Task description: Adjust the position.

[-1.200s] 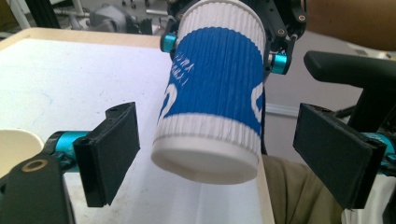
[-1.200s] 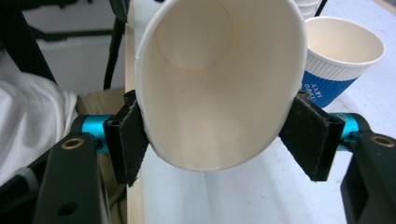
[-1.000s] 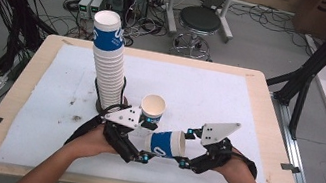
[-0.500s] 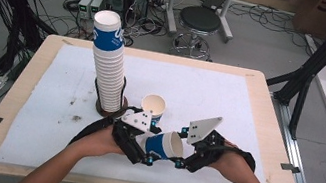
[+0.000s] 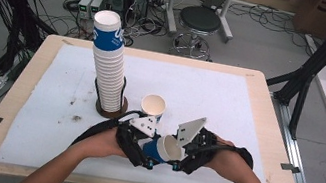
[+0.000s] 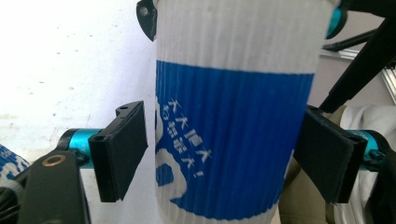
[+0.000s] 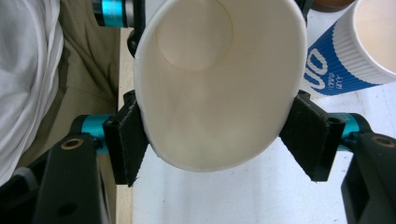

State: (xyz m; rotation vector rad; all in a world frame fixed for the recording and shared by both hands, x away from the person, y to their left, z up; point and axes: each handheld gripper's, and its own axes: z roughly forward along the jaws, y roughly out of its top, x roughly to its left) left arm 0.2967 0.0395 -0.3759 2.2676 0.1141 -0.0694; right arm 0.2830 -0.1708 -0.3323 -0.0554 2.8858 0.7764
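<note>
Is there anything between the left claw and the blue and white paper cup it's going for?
Nothing visible. The paper cup already sits between the left claw jaws, which have just been closing; only a bare gap shows at one pad. The right claw pinches its rim.

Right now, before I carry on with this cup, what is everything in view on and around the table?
Ribbed blue-and-white paper cup: one, lying on its side between the two grippers, at the table's near edge.
Second paper cup: one, blue and white, upright just behind the grippers.
Tall stack of paper cups: one, blue and white, on a round brown base, left of centre.
White mat: one, covering the tabletop.
Wooden table: one, light brown.
Round black stool: one, on the floor behind the table.
Left gripper: black, jaws just closing around the cup's blue band, left pad still off it.
Right gripper: black, pads pressing the cup's rim, which is squeezed oval.
</note>
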